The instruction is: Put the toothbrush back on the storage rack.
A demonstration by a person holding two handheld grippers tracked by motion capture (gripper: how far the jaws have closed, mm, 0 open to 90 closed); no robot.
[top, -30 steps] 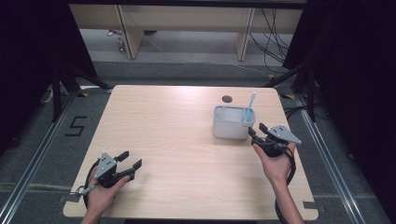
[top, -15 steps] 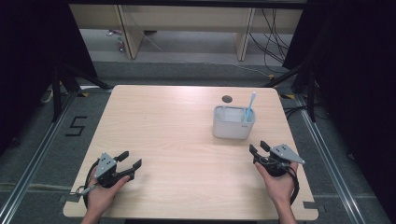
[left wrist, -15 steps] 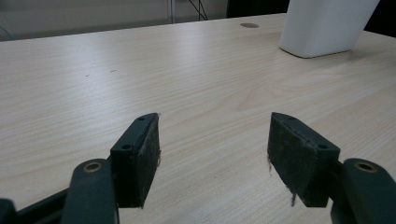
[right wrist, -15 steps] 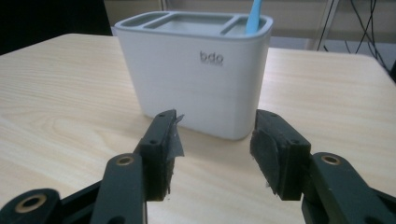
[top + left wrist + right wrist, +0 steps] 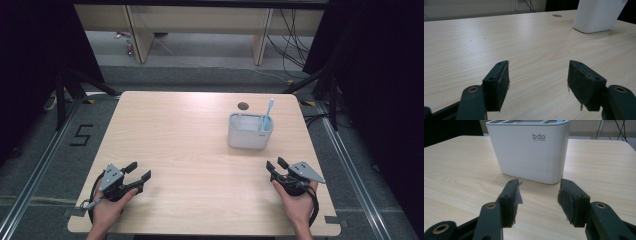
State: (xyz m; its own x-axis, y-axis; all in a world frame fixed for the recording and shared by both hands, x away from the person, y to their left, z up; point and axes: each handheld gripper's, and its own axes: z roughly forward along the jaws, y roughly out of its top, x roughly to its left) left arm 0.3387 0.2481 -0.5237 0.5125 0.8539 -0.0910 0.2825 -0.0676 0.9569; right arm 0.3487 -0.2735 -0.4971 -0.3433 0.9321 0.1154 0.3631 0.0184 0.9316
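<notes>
Plainly, from the high view, I have both grippers resting low at the near edge of the surface (image 5: 190, 130). My left gripper (image 5: 139, 176) sits at the near left corner with its fingers apart and nothing between them. My right gripper (image 5: 274, 165) sits at the near right, fingers likewise spread and empty, aimed toward the white holder (image 5: 249, 134), which stands on the right half of the surface, well apart from the left gripper and near the right one. A light blue toothbrush (image 5: 268, 111) stands upright in the holder's right-hand compartment. A dark round hole (image 5: 243, 106) lies just behind the holder. On the floor to the left I read a painted "5" (image 5: 82, 135).

From the left gripper view, the fingers (image 5: 499, 85) stand wide over bare wood, with the holder (image 5: 599, 15) far off at the upper right.

From the right gripper view, the fingers (image 5: 511, 200) frame the holder (image 5: 529, 152) just ahead, not touching it. Its front reads "bdo", with a smaller line beneath that I cannot make out.

I judge this to be the approach step. Next I would need to lift the right gripper over the rim and line its fingers up on the toothbrush handle.
</notes>
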